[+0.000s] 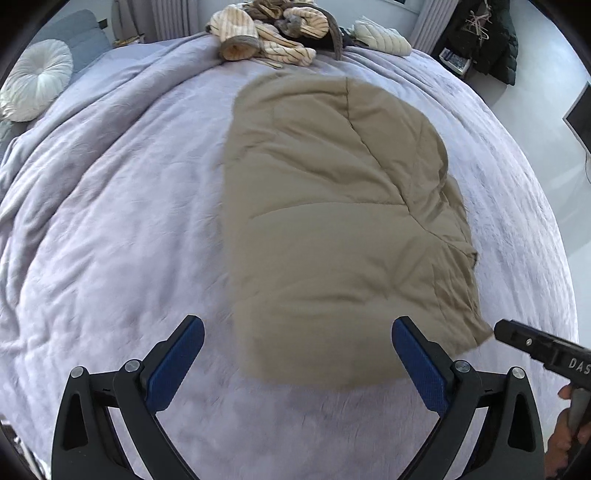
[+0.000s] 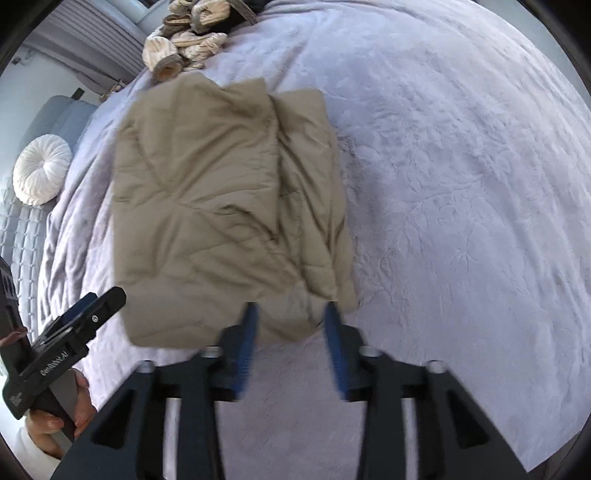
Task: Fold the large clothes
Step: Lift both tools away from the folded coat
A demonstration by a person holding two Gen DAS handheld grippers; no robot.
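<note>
- Both grippers' fingers are spread, grasping nothing: left gripper (image 1: 297, 350) wide, right gripper (image 2: 291, 332) narrower.
- Folded tan puffer jacket (image 1: 332, 229) lies on the lavender bedspread (image 1: 110, 221), long axis running from the grippers toward the striped clothes pile (image 1: 269, 33).

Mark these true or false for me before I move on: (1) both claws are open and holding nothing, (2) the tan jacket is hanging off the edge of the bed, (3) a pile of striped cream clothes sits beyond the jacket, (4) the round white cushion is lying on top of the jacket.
1. True. The left claw and the right claw are both open, with no cloth between their pads.
2. False. The tan jacket lies folded on the lavender bedspread, with bedspread showing around it.
3. True. The striped cream clothes are heaped at the far end.
4. False. The round white cushion sits off to the side, apart from the jacket.
</note>
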